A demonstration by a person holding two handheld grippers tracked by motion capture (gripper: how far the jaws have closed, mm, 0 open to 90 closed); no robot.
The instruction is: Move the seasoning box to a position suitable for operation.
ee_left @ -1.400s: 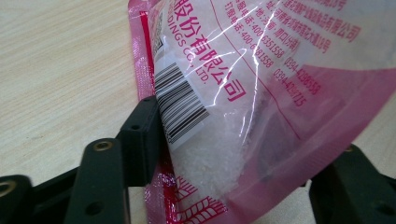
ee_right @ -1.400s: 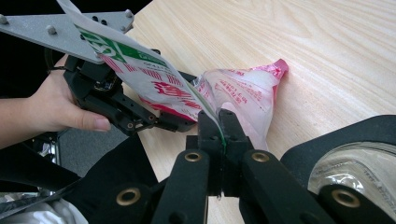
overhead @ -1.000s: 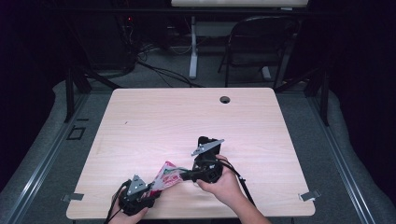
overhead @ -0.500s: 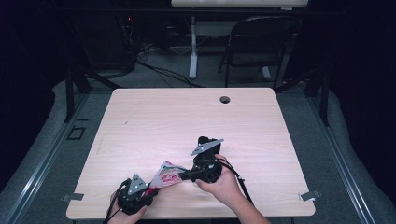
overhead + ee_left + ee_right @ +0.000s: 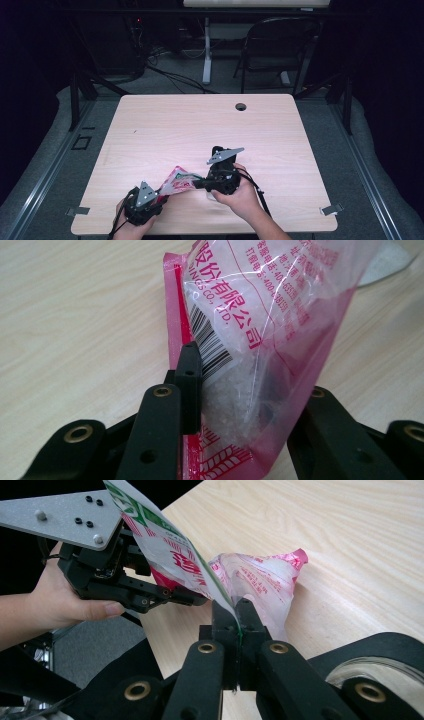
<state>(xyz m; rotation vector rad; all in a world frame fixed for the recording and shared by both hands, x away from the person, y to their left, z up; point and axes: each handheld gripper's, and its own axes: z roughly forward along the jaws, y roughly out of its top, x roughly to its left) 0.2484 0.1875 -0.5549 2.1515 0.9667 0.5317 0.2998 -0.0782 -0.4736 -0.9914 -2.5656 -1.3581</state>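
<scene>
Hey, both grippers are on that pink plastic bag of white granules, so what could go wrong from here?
1. The right gripper pinches only a thin edge of the bag of white granules; a pull could tear the film or slip it free.
2. The left gripper has just been closing its jaws around the bag's filled part; squeezing harder might burst it, spilling granules onto the table.

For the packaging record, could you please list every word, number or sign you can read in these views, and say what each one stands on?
"股份有限公司": red print on the clear face of the red and clear plastic bag.
"CO., LTD.": red, just beneath it on the same bag.
Barcode: black bars by the bag's red edge; its digits are too small to read.
Upper red lines, with a number starting "400": too blurred.
Red and green print on the bag's other end: unreadable.
</scene>
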